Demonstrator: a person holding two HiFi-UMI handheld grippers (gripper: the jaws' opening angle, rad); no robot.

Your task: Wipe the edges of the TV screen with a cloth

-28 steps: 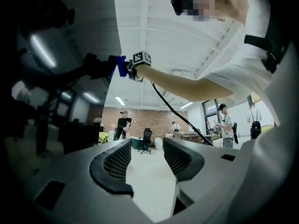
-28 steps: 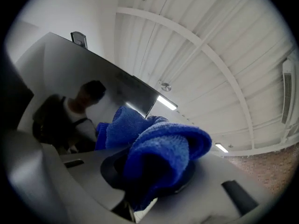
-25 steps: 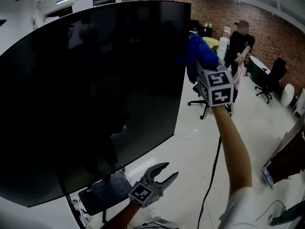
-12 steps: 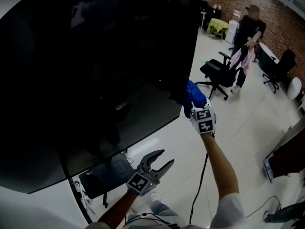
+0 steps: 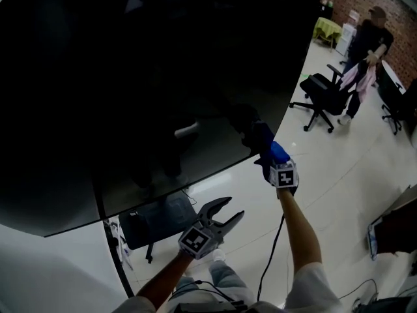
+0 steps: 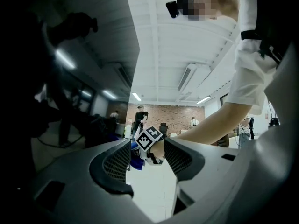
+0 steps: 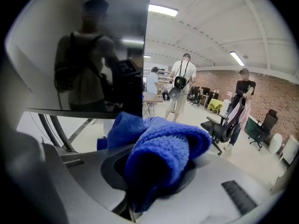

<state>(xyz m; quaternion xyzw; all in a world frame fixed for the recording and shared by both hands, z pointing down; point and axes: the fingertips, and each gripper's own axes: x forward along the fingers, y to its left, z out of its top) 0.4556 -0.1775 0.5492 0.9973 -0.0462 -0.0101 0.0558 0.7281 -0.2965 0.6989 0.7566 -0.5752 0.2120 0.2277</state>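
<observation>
Large black flat TV screen [image 5: 130, 77] fills left and far side. Blue terry cloth [image 5: 276, 151] between jaws of right gripper [image 5: 268, 147], at screen's lower right edge. Left gripper [image 5: 229, 208] nearer and left of right gripper, below screen's bottom edge, jaws apart, nothing between. Dark stand base [image 5: 156, 217] on floor under screen, left of left gripper. Black wheeled office chair [image 5: 322, 93] far right; standing person [image 5: 368, 38] just behind it.

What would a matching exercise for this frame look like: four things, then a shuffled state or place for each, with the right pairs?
1. left gripper
2. right gripper
3. TV screen
4. office chair

A. dark, showing reflections
B. shut on the blue cloth
C. on the floor to the right of the screen
D. open, nothing between its jaws

Pairs: 1-D, 2-B, 3-A, 4-C
</observation>
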